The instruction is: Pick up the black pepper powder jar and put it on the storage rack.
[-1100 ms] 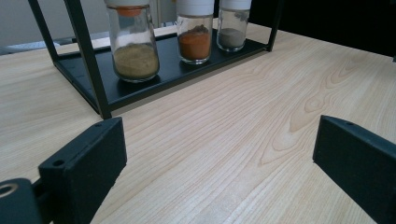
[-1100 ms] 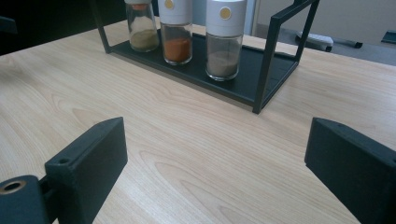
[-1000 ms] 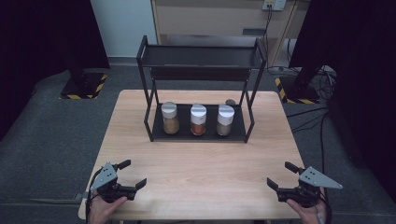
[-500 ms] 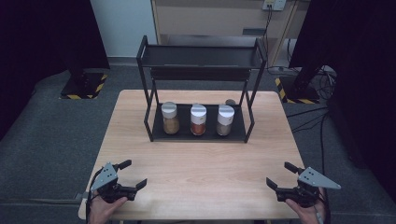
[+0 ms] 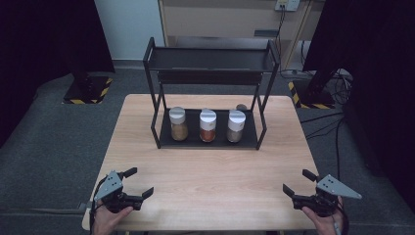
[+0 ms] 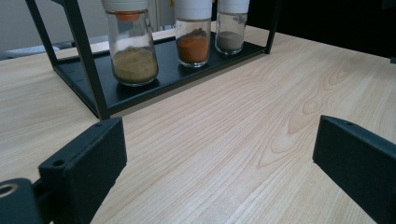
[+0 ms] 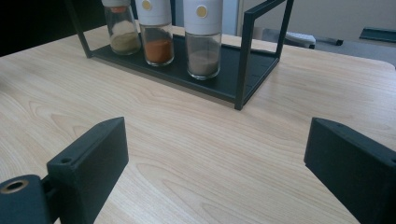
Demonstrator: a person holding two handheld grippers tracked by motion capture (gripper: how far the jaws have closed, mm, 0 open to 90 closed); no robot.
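Wooden table (image 5: 210, 171), three spice jars (image 5: 207, 126) upright, seemingly side by side

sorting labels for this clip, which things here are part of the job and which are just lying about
Job:
left gripper, open
right gripper, open
three spice jars: tan, orange, grey-brown
black rack

Lying about:
small dark object behind the rack
cables on the floor
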